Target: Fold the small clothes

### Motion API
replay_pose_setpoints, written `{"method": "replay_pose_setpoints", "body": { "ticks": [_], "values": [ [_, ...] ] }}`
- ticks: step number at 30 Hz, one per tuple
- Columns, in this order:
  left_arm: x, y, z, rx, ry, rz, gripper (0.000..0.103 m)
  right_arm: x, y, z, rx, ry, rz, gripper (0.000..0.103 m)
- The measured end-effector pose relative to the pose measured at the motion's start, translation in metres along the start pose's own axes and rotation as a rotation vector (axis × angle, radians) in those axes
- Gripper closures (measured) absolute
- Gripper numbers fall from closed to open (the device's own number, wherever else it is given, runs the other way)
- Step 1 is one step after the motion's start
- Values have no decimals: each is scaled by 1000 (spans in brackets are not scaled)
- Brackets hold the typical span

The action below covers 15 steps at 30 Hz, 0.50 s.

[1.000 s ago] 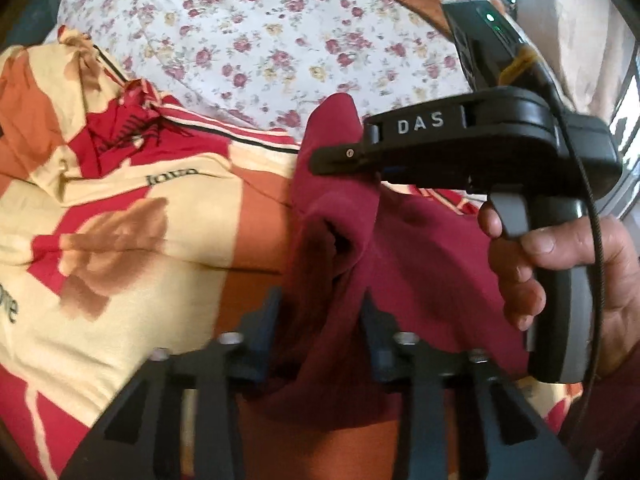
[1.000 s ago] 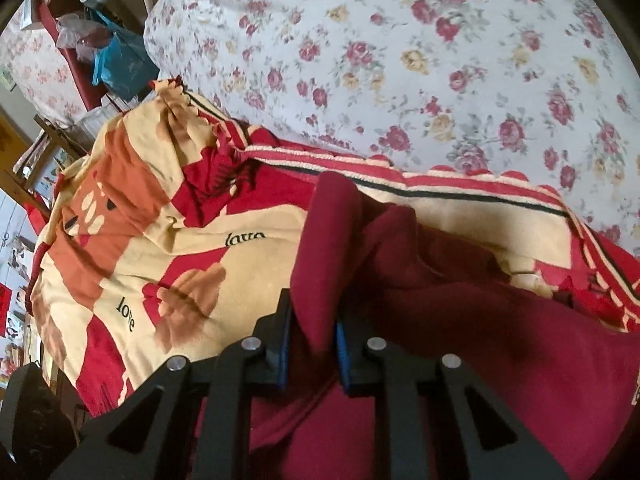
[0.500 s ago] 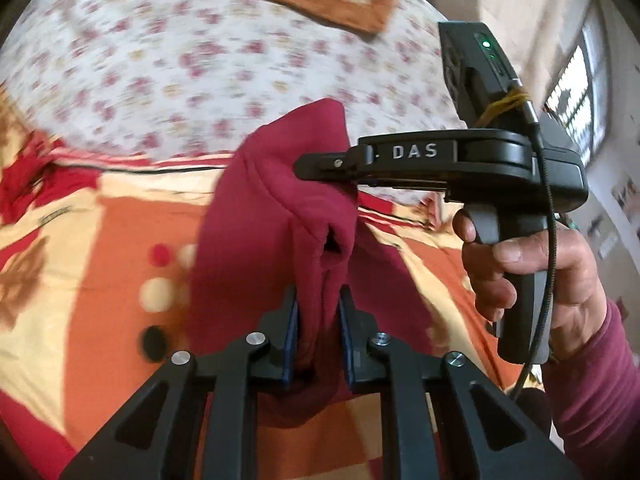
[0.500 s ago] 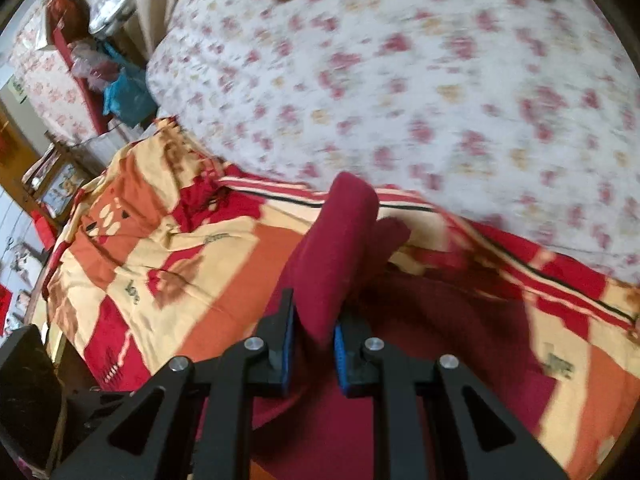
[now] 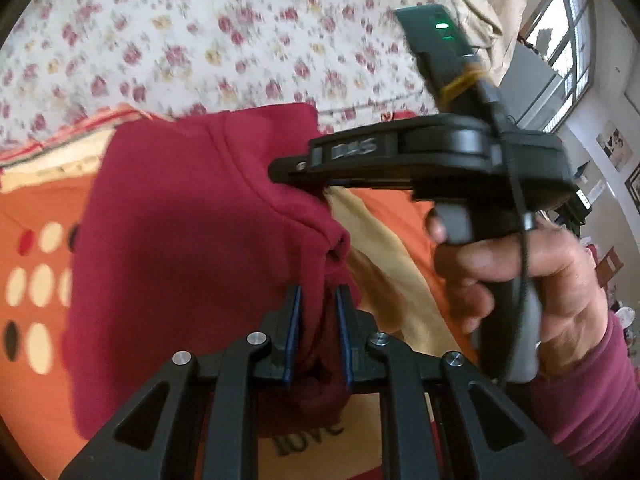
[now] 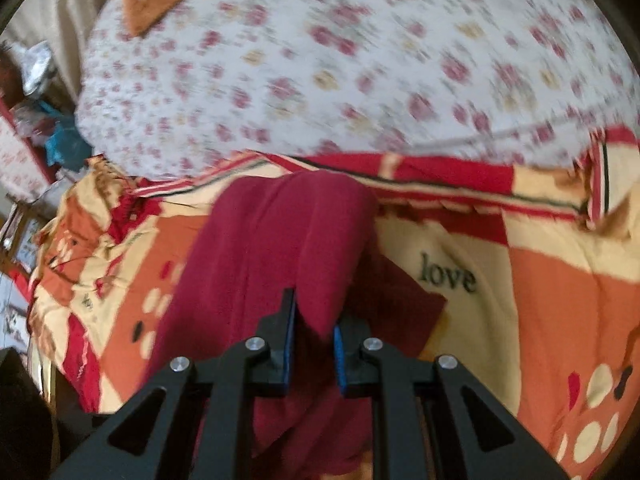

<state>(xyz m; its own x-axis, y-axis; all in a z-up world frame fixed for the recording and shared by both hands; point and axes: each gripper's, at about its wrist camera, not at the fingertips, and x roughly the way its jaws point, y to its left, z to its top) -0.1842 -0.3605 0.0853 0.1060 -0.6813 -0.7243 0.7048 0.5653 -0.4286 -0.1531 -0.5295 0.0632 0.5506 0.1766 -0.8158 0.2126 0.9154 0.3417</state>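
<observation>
A dark red garment [image 5: 192,220] hangs lifted above the orange, red and cream blanket [image 5: 36,216]. My left gripper [image 5: 318,300] is shut on a bunched edge of it, the cloth pinched between the blue pads. My right gripper [image 5: 280,170] shows side-on in the left wrist view, a hand [image 5: 516,280] round its grip, its tips clamped on the garment's upper edge. In the right wrist view the right gripper [image 6: 314,312] is shut on a thick fold of the red garment [image 6: 272,248], which drapes down over the blanket [image 6: 552,292].
A white quilt with red flowers [image 5: 208,40] covers the bed behind the blanket. A window [image 5: 560,52] and wall are at the far right. Cluttered shelves and bags [image 6: 36,112] stand beside the bed at the left of the right wrist view.
Both grippers have carried the red garment sideways across the blanket, lifting it so it hangs spread between them. The left jaws went from apart around the cloth to shut on it.
</observation>
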Motion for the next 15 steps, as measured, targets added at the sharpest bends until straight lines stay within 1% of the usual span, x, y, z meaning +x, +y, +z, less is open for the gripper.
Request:
{"method": "replay_pose_setpoints", "body": {
  "ticks": [1,2,3,4,6,8,9,12,14,15],
  "values": [
    [4,1,-1,-17,21,-8,103,7,-4,-2,9,12,-6,87],
    [4,1,-2,-22,33,-12,103,10,-6,-5,21,13,-16,83],
    [2,-1,-3,-17,40,-14,103,10,-9,-6,30,4,-34,74],
    [-8,-2,-5,8,39,-11,100,5,-9,-8,33,-10,-61,71],
    [-29,-5,-10,53,12,4,93,-15,-5,-12,10,-53,-107,69],
    [-56,-4,-16,94,-40,48,93,-36,4,-17,-18,-92,-107,69],
    [-64,1,-17,101,-59,74,93,-47,10,-22,-32,-107,-86,69],
    [-81,24,-15,79,-109,175,93,-65,33,-38,-84,-117,-10,69],
    [-83,40,-15,44,-115,247,93,-64,49,-51,-133,-101,0,69],
    [-81,48,-16,23,-113,267,93,-60,57,-60,-170,-87,-6,69]
  ]
}}
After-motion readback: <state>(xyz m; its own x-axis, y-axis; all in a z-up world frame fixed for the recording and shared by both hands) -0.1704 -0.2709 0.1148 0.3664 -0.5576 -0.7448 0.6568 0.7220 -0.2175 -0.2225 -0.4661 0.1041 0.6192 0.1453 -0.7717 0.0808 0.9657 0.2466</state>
